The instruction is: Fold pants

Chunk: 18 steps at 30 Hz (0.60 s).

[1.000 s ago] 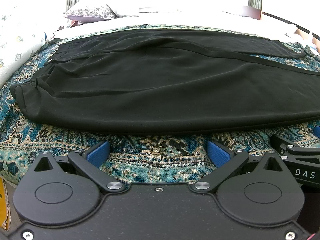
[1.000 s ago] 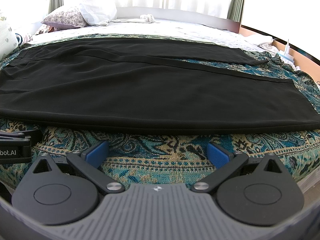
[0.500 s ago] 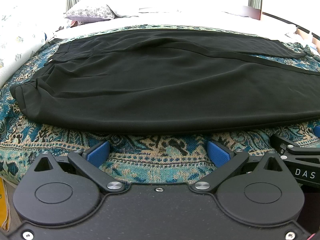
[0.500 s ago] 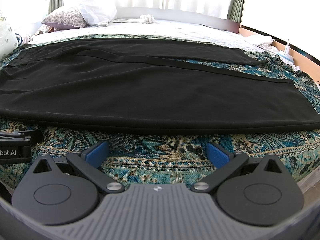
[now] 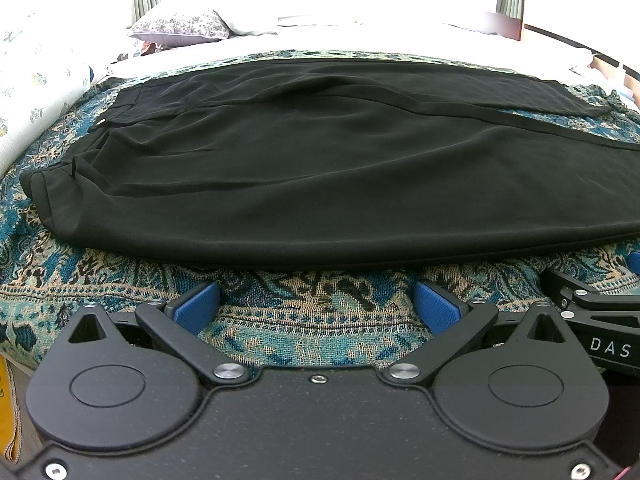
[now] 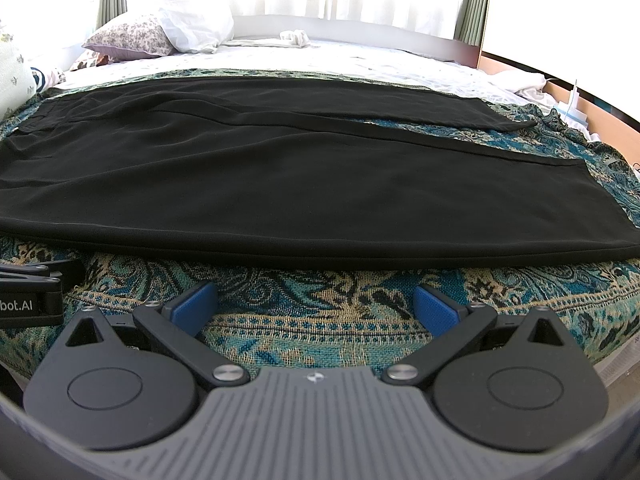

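Black pants [image 5: 340, 168] lie spread flat across a bed, waistband to the left, legs running right. In the right wrist view the pants [image 6: 280, 184] show both leg hems at the right, the far leg angled away from the near one. My left gripper [image 5: 318, 306] is open, its blue pads just short of the near edge of the pants, nothing between them. My right gripper [image 6: 316, 304] is open too, hovering over the patterned cover in front of the near leg's edge. Each gripper shows at the side of the other's view.
A teal and beige patterned cover [image 5: 304, 320] lies under the pants and over the bed's front edge. Pillows [image 6: 132, 38] and white sheets [image 6: 360, 60] fill the far side. A wooden bed frame [image 6: 592, 100] runs along the right.
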Available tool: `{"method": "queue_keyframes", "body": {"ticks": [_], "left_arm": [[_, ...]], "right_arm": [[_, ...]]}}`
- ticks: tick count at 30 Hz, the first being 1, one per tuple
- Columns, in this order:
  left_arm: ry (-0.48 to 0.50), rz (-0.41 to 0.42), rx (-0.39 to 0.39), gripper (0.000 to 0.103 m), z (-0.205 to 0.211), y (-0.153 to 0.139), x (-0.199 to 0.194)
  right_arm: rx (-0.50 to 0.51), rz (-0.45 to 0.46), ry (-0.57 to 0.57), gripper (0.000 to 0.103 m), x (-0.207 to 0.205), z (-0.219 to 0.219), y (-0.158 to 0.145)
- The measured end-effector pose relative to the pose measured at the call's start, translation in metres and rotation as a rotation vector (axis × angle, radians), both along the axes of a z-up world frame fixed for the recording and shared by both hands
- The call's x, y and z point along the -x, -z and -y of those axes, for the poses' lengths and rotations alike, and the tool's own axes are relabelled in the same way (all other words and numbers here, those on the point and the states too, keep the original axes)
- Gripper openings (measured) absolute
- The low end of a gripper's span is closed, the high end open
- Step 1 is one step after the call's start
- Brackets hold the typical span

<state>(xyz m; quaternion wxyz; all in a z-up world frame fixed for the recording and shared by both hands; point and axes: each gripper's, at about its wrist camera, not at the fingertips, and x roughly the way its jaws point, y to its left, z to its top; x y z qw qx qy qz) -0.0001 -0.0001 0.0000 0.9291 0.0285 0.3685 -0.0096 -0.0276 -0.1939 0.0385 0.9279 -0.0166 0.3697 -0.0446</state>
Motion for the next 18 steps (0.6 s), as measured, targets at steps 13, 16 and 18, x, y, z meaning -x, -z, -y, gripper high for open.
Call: {"method": "queue_keyframes", "body": {"ticks": [13,16,18], "left_arm": [[0.000,0.001,-0.001,0.103,0.0000,0.0000,0.0001],[0.000,0.001,-0.001,0.103,0.0000,0.0000,0.0000],[0.000,0.002,-0.001,0.103,0.0000,0.0000,0.0001]], "right_arm": [[0.001,0.005,0.001,0.103,0.0022,0.0000,0.0000],[0.001,0.005,0.001,0.103,0.0026,0.0001,0.0003],[0.000,0.008,0.000,0.103,0.0032,-0.0002,0.0040]]}}
